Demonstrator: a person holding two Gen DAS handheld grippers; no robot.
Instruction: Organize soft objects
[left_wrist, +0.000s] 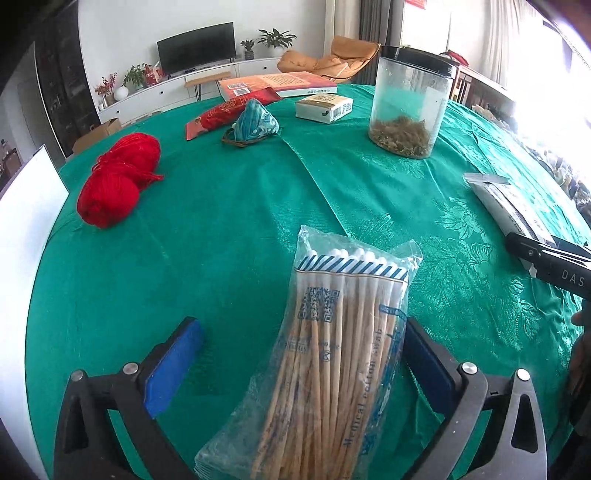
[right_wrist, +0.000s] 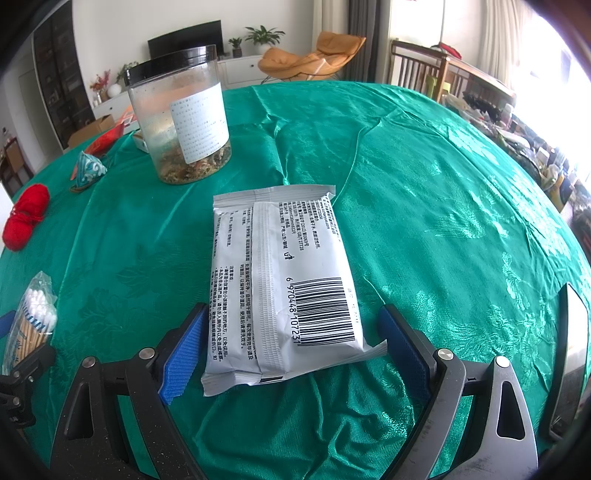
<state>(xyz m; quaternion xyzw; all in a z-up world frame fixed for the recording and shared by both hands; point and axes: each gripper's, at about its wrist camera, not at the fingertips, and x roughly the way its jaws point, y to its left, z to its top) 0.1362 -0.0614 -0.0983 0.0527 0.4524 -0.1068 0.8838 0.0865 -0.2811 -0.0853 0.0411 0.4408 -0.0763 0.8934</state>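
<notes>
Placement stage: soft packs are being arranged on the green worktop (left_wrist: 229, 229).
The cotton swab bag (left_wrist: 332, 350) is lying between the wide-spread pads of the left gripper (left_wrist: 295, 354); the wipes pack (right_wrist: 280, 284) is being straddled, ungripped, by the equally wide right gripper (right_wrist: 291, 347), whose closing is judged next.

Tablecloth (left_wrist: 229, 236): green with a woven floral pattern. Yarn (left_wrist: 118, 181): solid red. Swab bag (left_wrist: 332, 354): clear, blue-and-white striped band, tan sticks, white tips. Wipes packet (right_wrist: 280, 280): white, black print and barcode. Gripper pads (left_wrist: 173, 365): blue.
</notes>
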